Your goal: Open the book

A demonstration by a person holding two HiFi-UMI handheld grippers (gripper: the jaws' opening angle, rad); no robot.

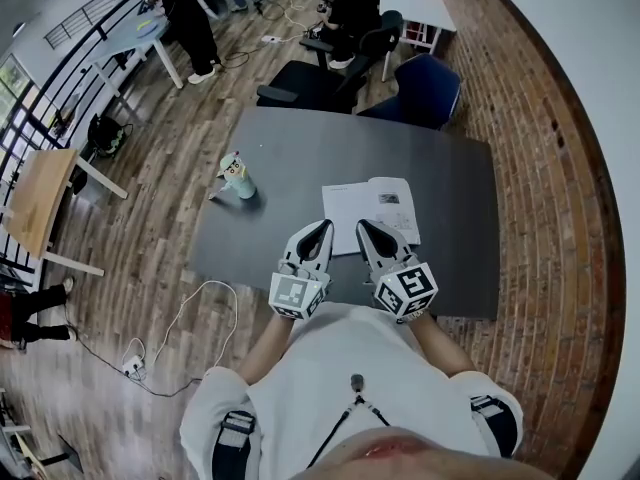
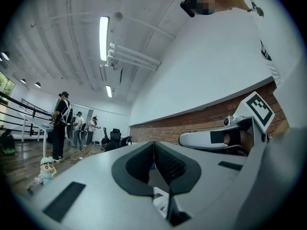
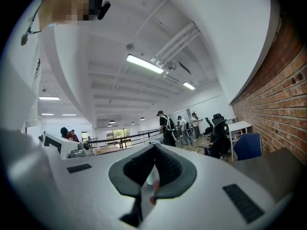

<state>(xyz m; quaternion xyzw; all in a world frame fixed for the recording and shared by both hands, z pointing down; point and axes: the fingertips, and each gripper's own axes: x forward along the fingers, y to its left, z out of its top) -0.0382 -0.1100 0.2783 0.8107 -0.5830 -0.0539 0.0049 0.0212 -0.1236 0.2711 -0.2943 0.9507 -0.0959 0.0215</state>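
Only the head view takes in the whole book (image 1: 370, 211): it lies open, white pages up, on the grey table (image 1: 300, 148), at 12 o'clock from both grippers. The left gripper (image 1: 324, 227) and the right gripper (image 1: 366, 226) sit side by side at the book's near edge, each with its jaws pressed together on nothing. The left gripper view catches just a corner of printed page beneath its jaws; the right gripper view shows no page. A toy figure (image 1: 237, 177) stands at 10 o'clock from the left gripper. A blue chair (image 1: 430, 88) waits past the table at 12 o'clock, a brick wall (image 1: 540, 118) runs along 3 o'clock, and people (image 2: 60, 123) stand on the wood floor (image 1: 170, 128) toward 11 o'clock.
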